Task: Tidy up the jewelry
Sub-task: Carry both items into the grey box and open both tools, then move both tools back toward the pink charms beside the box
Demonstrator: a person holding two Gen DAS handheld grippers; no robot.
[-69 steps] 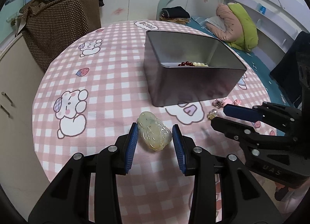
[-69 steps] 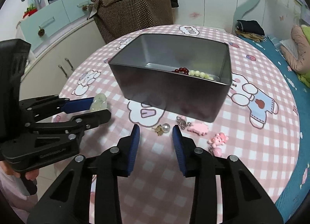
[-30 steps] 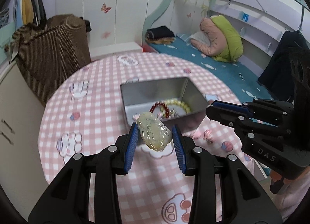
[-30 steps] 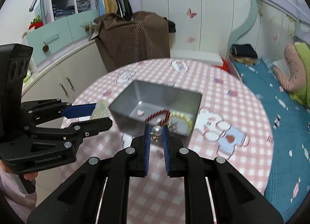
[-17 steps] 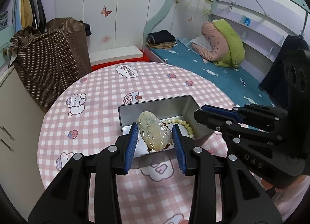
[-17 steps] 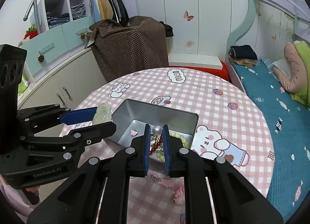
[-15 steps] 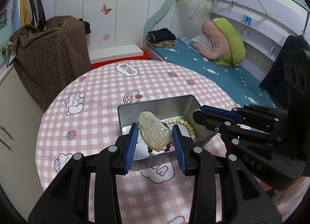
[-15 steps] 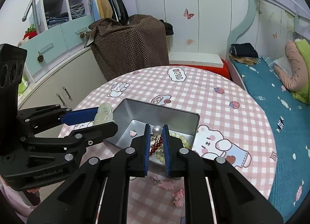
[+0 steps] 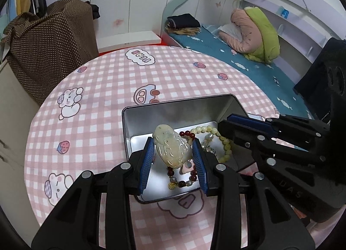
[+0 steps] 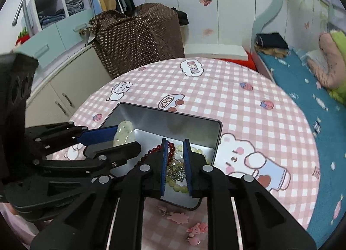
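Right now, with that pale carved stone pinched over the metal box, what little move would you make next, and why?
Probably lower the left gripper slightly and open it. Its pads clamp the jade pendant directly above the tin box, where bead bracelets already lie. The right gripper beside it is opening with nothing between its jaws, so the pendant seems the piece left to drop.

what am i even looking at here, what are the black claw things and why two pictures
They are two hand-held grippers, one in each of a person's hands, each with a fisheye camera looking along its jaws. One picture comes from each camera, so each also shows the other tool. On the pink checked tablecloth stands a metal tin holding bead bracelets. The left gripper holds a pale carved pendant over the tin. The right gripper has its jaws opening, nothing between them. Pink charms lie beside the tin.
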